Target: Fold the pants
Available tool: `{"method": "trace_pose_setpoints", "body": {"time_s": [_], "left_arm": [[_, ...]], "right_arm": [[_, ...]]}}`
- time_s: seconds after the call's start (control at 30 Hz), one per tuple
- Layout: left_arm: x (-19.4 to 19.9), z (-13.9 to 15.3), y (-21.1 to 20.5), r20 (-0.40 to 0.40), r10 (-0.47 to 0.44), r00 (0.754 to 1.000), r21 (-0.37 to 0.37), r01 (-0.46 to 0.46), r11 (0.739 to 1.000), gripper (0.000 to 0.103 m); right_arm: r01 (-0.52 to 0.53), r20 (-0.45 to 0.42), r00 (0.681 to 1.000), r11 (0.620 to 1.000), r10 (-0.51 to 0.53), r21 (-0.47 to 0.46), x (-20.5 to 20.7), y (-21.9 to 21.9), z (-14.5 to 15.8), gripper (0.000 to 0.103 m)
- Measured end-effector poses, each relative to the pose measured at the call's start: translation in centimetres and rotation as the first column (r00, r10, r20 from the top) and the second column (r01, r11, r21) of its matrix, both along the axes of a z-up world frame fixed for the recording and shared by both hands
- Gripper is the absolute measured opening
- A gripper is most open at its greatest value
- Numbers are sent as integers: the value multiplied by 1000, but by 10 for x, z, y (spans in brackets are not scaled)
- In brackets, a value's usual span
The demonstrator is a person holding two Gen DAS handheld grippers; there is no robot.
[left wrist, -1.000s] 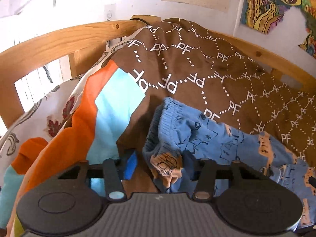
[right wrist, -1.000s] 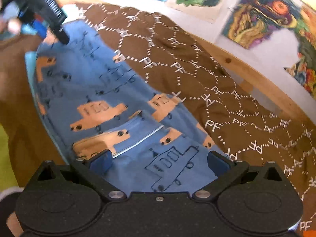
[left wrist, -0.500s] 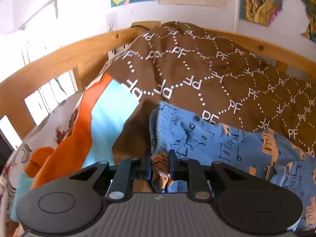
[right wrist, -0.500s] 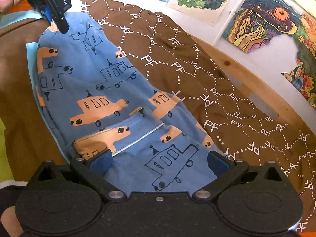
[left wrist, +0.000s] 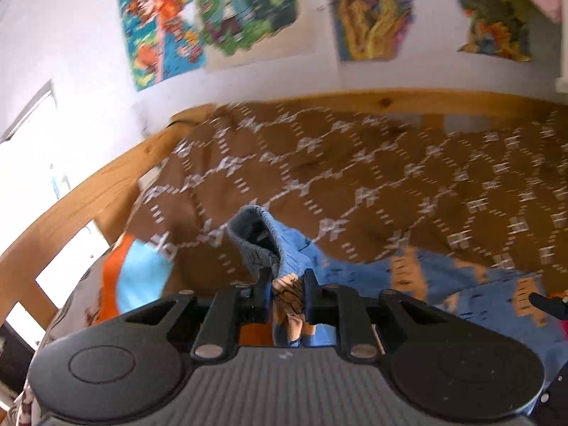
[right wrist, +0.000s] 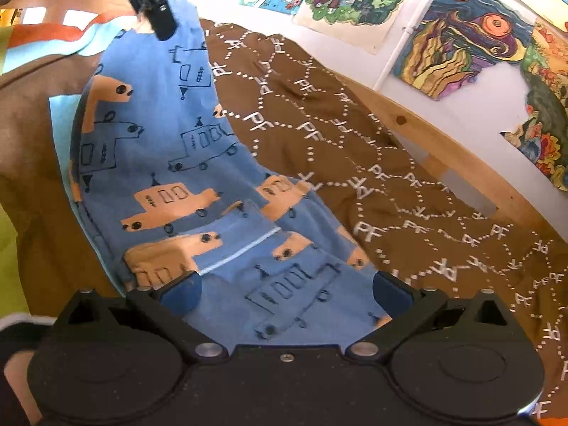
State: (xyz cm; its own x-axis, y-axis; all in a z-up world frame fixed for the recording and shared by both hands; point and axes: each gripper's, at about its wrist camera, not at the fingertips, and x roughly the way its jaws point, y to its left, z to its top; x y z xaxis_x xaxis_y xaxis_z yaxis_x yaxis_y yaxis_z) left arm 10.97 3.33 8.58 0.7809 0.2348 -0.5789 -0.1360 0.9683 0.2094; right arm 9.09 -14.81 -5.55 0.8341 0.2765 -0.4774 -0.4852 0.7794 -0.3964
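Blue pants (right wrist: 170, 177) with orange and outlined cars lie on a brown patterned blanket (right wrist: 355, 163). My left gripper (left wrist: 287, 293) is shut on the pants' waistband end (left wrist: 280, 252) and holds it lifted off the bed. The left gripper also shows in the right wrist view (right wrist: 156, 3), pulling that end up. My right gripper (right wrist: 285, 289) is open, its blue pads on either side of the pants' near end, resting over the cloth.
A wooden bed rail (left wrist: 88, 198) runs along the far and left sides, also seen in the right wrist view (right wrist: 443, 142). Posters (left wrist: 213, 17) hang on the white wall. An orange and light blue cover (left wrist: 138, 277) lies at the left.
My left gripper closed on the waistband end and lifted it up off the blanket. The pants now stretch upward from my right gripper, which stays open in place.
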Motion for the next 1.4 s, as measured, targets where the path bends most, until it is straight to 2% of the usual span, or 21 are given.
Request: {"method": "trace_pose_setpoints", "body": {"time_s": [0.13, 0.2, 0.27, 0.37, 0.57, 0.7, 0.9, 1.0, 1.07, 1.17, 1.27, 1.33, 1.4], "left_arm": [[0, 6, -27, 13, -90, 996, 1, 90, 996, 18], [-2, 6, -43, 13, -149, 989, 11, 149, 989, 18], [-3, 3, -63, 10, -215, 977, 22, 215, 976, 18], [1, -7, -93, -10, -315, 949, 26, 316, 949, 18], [5, -39, -157, -74, -507, 859, 60, 512, 857, 18], [10, -66, -188, -140, -573, 808, 70, 585, 808, 18], [8, -102, -215, -195, -632, 750, 89, 656, 750, 20], [6, -118, -219, -228, -647, 727, 93, 678, 729, 31], [0, -118, -217, -225, -657, 720, 104, 688, 718, 44], [-13, -114, -210, -212, -679, 702, 138, 710, 691, 52], [-19, -114, -203, -231, -673, 703, 164, 710, 685, 52], [-20, -117, -197, -250, -662, 706, 158, 704, 692, 50], [-19, -119, -192, -260, -657, 707, 147, 702, 697, 43]], "right_arm": [[35, -14, 999, 999, -35, -23, -1, -38, 18, 102], [98, -22, 995, 995, -98, -20, 0, -60, 29, 102], [183, -35, 983, 983, -182, 20, -1, -87, 42, 102], [298, -58, 954, 949, -293, 102, -3, -131, 57, 102], [395, -85, 918, 897, -386, 199, -5, -186, 58, 102], [394, -95, 919, 885, -382, 248, -1, -199, 58, 102], [389, -142, 921, 868, -363, 308, 5, -205, 49, 102], [381, -171, 924, 862, -342, 336, 10, -203, 44, 102], [367, -194, 929, 856, -316, 363, 13, -202, 40, 102], [346, -206, 936, 854, -285, 390, 17, -197, 36, 102], [322, -230, 942, 845, -243, 427, 22, -192, 31, 102], [303, -264, 945, 824, -194, 479, 26, -189, 29, 99], [286, -299, 944, 795, -139, 535, 31, -186, 25, 96]]}}
